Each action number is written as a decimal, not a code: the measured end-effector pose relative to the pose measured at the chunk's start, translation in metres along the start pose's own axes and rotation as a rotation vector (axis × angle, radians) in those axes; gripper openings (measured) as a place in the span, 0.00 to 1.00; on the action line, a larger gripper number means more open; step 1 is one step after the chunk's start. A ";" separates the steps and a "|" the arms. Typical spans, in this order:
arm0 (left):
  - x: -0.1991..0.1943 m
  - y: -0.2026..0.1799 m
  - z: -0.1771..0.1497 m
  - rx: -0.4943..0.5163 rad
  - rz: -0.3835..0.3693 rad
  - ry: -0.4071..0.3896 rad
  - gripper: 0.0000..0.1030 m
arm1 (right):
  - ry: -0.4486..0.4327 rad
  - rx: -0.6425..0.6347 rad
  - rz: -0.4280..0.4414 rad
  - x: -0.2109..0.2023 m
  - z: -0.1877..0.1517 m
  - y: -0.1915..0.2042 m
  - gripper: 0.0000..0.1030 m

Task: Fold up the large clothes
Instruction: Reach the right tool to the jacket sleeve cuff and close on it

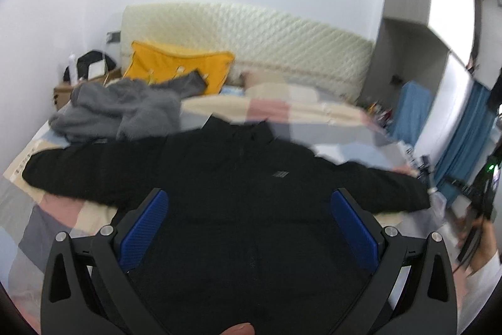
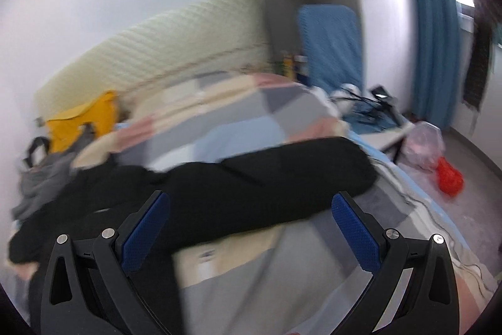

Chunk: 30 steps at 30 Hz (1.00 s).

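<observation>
A large black jacket (image 1: 238, 178) lies flat, front up, on the patchwork bedcover (image 1: 345, 121), both sleeves spread out sideways. My left gripper (image 1: 249, 209) is open and empty, its blue pads wide apart above the jacket's lower body. In the right wrist view, which is blurred by motion, the jacket's right sleeve (image 2: 282, 181) stretches across the bedcover (image 2: 251, 256). My right gripper (image 2: 251, 212) is open and empty, just in front of that sleeve.
A grey fleece garment (image 1: 119, 112) is heaped at the bed's far left, a yellow item (image 1: 178, 68) behind it by the quilted headboard (image 1: 251, 40). Right of the bed are a blue chair (image 2: 329, 43), a low table (image 2: 376, 118) with cables, bags (image 2: 439, 159) on the floor.
</observation>
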State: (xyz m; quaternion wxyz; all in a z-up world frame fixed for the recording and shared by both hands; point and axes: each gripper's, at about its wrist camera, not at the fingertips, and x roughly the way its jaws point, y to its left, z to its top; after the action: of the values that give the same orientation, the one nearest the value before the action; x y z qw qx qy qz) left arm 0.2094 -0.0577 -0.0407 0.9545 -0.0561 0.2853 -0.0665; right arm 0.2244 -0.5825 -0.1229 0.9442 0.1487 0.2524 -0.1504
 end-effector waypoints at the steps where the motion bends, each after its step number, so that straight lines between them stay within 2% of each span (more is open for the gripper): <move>1: 0.011 0.007 -0.009 0.003 0.013 0.006 1.00 | -0.026 0.026 0.008 0.010 -0.003 -0.014 1.00; 3: 0.031 0.021 -0.024 -0.010 0.044 0.024 1.00 | -0.041 0.078 -0.014 0.035 -0.009 -0.041 1.00; 5: 0.049 0.031 -0.037 -0.038 0.036 0.066 1.00 | -0.031 0.116 -0.054 0.060 -0.015 -0.067 1.00; 7: 0.063 0.036 -0.047 -0.046 0.044 0.105 1.00 | 0.000 0.190 -0.007 0.085 -0.021 -0.090 1.00; 11: 0.079 0.035 -0.054 -0.038 0.067 0.146 1.00 | 0.051 0.438 0.086 0.130 -0.030 -0.144 0.95; 13: 0.083 0.033 -0.054 -0.031 0.080 0.140 1.00 | 0.069 0.536 0.102 0.148 -0.035 -0.162 0.84; 15: 0.084 0.035 -0.053 -0.044 0.089 0.122 1.00 | 0.073 0.620 0.086 0.162 -0.040 -0.176 0.81; 18: 0.093 0.037 -0.053 -0.066 0.088 0.132 1.00 | 0.075 0.638 0.054 0.179 -0.044 -0.185 0.81; 21: 0.101 0.036 -0.055 -0.064 0.110 0.139 1.00 | 0.076 0.641 0.059 0.192 -0.044 -0.192 0.81; 26: 0.117 0.033 -0.059 -0.074 0.135 0.153 1.00 | 0.011 0.684 0.066 0.212 -0.037 -0.210 0.80; 27: 0.118 0.033 -0.060 -0.069 0.143 0.154 1.00 | -0.003 0.689 0.070 0.216 -0.034 -0.213 0.75; 28: 0.121 0.033 -0.062 -0.062 0.152 0.156 1.00 | -0.018 0.692 0.069 0.219 -0.030 -0.215 0.61; 29: 0.123 0.033 -0.063 -0.056 0.156 0.160 1.00 | -0.026 0.695 0.057 0.222 -0.028 -0.216 0.52; 30: 0.125 0.033 -0.064 -0.055 0.159 0.164 1.00 | -0.031 0.692 0.052 0.223 -0.025 -0.216 0.35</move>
State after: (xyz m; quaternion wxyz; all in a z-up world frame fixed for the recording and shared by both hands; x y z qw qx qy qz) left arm 0.2809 -0.0497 -0.1661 0.9283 -0.0539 0.3676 0.0131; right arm 0.3203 -0.8166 -0.3041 0.8450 0.4641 0.1684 -0.2054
